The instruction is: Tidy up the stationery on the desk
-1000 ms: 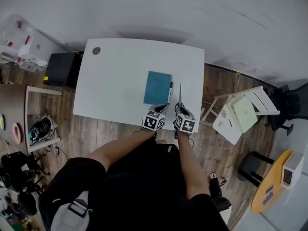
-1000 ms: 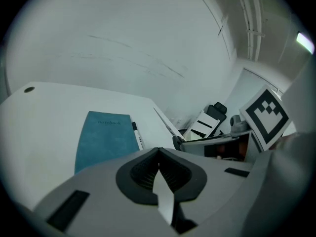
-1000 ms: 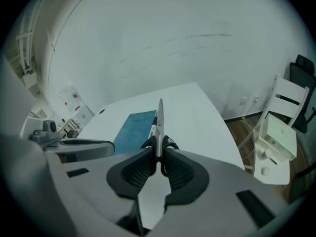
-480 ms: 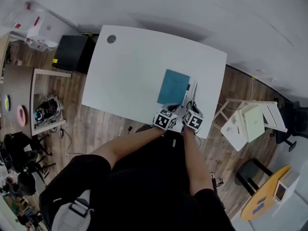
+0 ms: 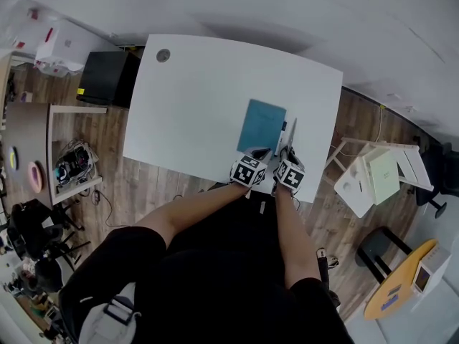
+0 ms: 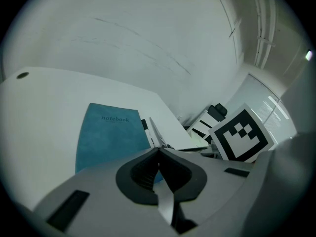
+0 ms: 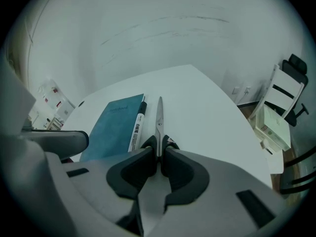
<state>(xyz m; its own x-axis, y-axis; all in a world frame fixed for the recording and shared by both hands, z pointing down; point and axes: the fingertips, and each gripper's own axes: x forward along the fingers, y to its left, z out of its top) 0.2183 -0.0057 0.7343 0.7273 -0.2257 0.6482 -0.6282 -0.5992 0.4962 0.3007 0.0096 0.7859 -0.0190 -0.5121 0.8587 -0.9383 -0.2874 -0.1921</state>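
At the near right corner of the table [image 5: 193,99]: right gripper [image 7: 158,149] holding scissors [image 7: 159,113], left gripper [image 6: 159,151] closed and empty.

Right gripper's jaws are clamped on the handle end of the scissors, whose closed blades point toward the far edge; whether they rest on the table or hang just above it is unclear. Left gripper sits close beside it, jaws pressed together with nothing between them. Just left of the scissors and parallel to them lies a black-and-white marker [image 7: 137,126], tight against the right side of a teal notebook [image 7: 116,122]. That notebook lies flat by the near edge, toward the right corner. Well apart, a round grommet [image 5: 163,55] sits at the far left corner.
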